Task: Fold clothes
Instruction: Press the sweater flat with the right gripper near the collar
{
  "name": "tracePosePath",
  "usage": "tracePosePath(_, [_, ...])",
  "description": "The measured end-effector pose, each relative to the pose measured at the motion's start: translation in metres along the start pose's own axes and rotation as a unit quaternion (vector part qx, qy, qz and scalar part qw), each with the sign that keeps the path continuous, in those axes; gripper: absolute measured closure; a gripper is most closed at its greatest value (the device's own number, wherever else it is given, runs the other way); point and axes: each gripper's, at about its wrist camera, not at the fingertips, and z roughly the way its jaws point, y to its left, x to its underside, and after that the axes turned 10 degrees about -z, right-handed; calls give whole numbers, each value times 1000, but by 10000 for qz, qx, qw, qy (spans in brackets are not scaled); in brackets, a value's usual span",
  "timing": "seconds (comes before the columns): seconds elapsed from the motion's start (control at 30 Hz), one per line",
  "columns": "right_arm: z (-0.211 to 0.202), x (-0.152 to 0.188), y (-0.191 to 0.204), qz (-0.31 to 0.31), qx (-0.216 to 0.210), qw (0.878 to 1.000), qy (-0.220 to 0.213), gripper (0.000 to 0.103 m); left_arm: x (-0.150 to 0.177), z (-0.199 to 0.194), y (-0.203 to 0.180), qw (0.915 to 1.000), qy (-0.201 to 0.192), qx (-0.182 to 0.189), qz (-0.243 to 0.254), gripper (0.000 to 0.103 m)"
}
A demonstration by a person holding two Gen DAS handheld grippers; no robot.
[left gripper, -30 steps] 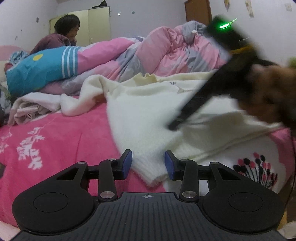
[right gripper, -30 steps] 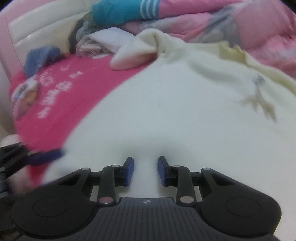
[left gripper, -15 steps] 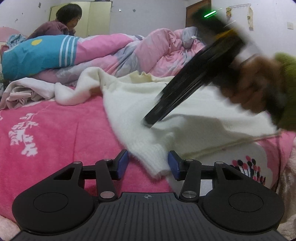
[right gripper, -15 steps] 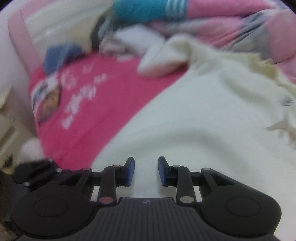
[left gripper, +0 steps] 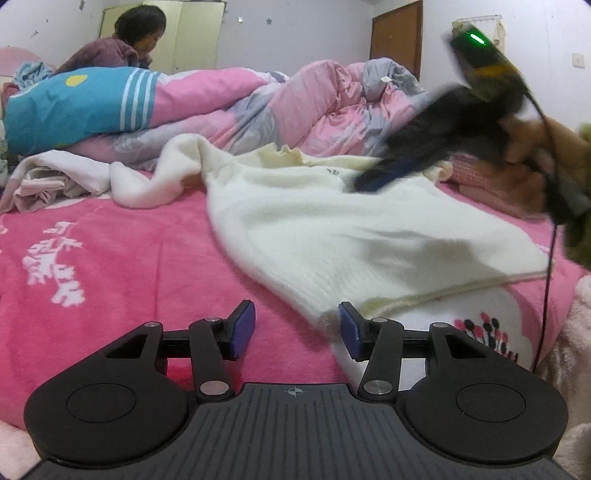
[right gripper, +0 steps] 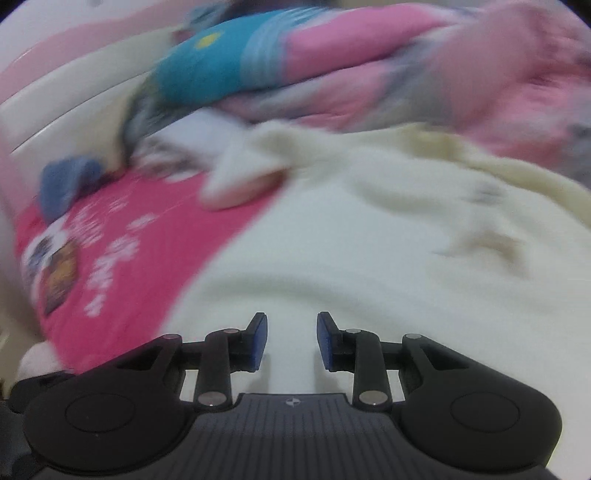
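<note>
Covering pink bedspread (left gripper: 110, 266), cream sweater (left gripper: 332, 229) (rumpled), wardrobe (left gripper: 195, 33) behind

L gripper (left gripper: 297, 326) jaws just been opening: sweater (left gripper: 332, 225) hem corner was between the pads, now only its tip sits by the R-side pad, rest of the gap is bare pink bedsheet (left gripper: 110, 266). L view pulled back a bit, more sheet showing at left. R gripper (right gripper: 291, 339) was low over the sweater front, now higher up and further back toward the collar (blurred in L view, so exact tip spot unclear). R view: more headboard (right gripper: 74, 110) and blue/pink duvet (right gripper: 229, 66) in frame, heavier motion blur than before.
</note>
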Motion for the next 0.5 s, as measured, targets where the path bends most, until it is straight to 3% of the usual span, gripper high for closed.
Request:
tracePosePath(0.1, [-35, 19, -33, 394, 557, 9977, 31, 72, -4, -8, -10, 9997, -184, 73, 139, 53])
tracePosePath(0.2, [-54, 37, -54, 750, 632, 9951, 103, 72, -9, -12, -22, 9989, -309, 190, 289, 53])
tracePosePath(0.27, [-52, 43, -57, 837, 560, 9947, 204, 72, -10, 0, -35, 9987, -170, 269, 400, 53])
tracePosePath(0.37, [-21, 45, -60, 883, 272, 9940, 577, 73, -10, 21, -53, 9977, 94, 341, 580, 53])
tracePosePath(0.43, [11, 41, -62, 542, 683, 9928, 824, 74, -3, 37, -58, 9963, 400, 191, 735, 53])
tracePosePath(0.5, [33, 33, -74, 546, 793, 9932, 648, 75, 1, 38, -60, 9952, 426, 141, 866, 53])
